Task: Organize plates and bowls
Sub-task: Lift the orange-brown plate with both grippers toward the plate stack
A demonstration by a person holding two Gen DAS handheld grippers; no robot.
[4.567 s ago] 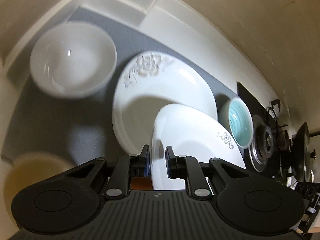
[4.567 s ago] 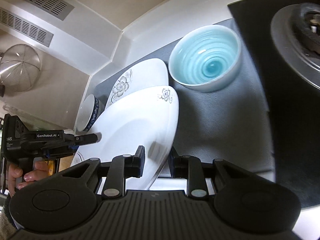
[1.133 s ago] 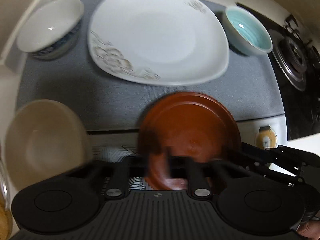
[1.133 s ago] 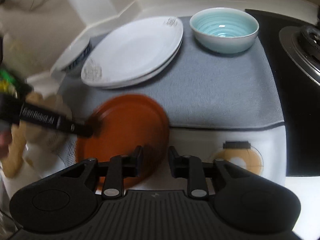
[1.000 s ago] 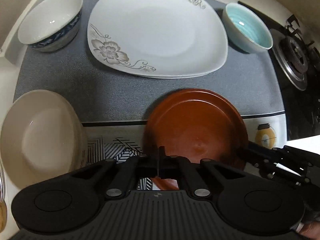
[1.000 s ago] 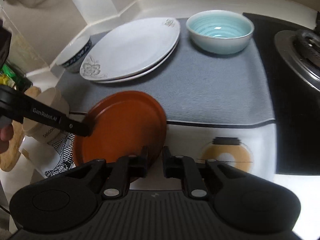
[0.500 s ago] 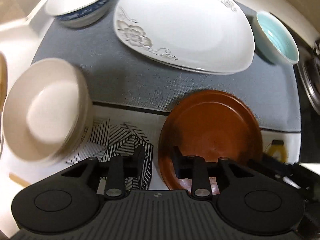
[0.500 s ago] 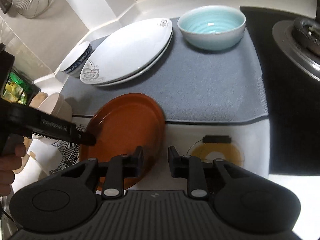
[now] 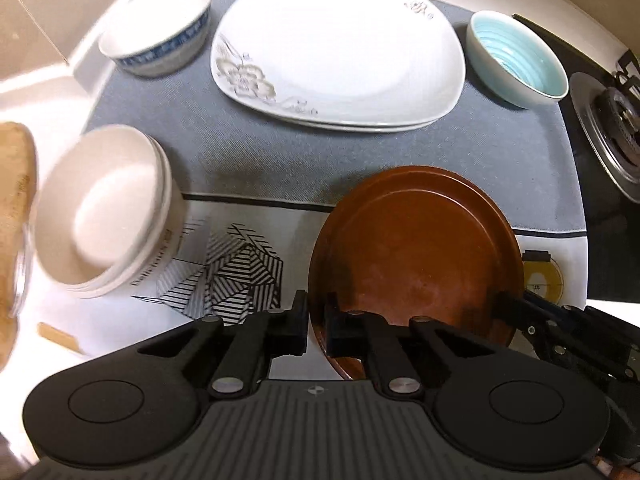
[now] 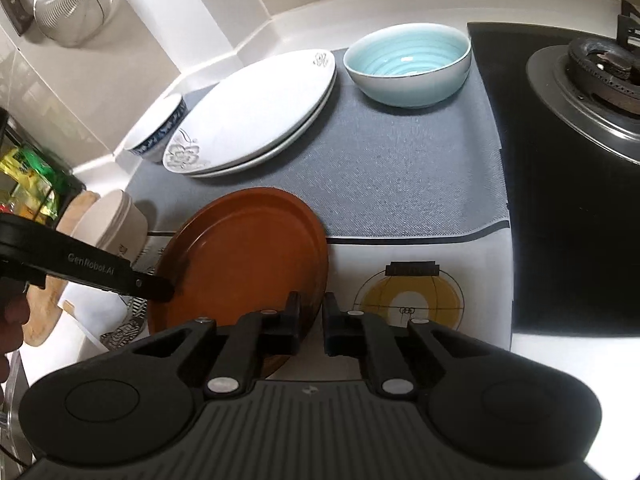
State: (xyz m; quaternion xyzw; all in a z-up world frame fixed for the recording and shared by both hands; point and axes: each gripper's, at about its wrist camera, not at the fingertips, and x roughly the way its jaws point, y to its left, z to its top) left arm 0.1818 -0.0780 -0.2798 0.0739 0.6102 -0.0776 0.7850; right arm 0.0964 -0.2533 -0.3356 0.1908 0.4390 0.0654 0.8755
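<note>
While the brown round plate (image 9: 416, 248) lies lifted over the tabletop's (image 10: 492, 280) near edge, half above the grey woven mat (image 9: 240, 152), the left gripper (image 9: 316, 320) pinches its near-left rim and the right gripper (image 10: 311, 322) its right rim, both closing to a narrow gap. Matte, earthen, raised lip. The stacked white floral plates (image 9: 340, 48) lie straight ahead, between a blue-patterned bowl (image 9: 160, 36) and a glossy turquoise ribbed bowl (image 9: 516, 60).
</note>
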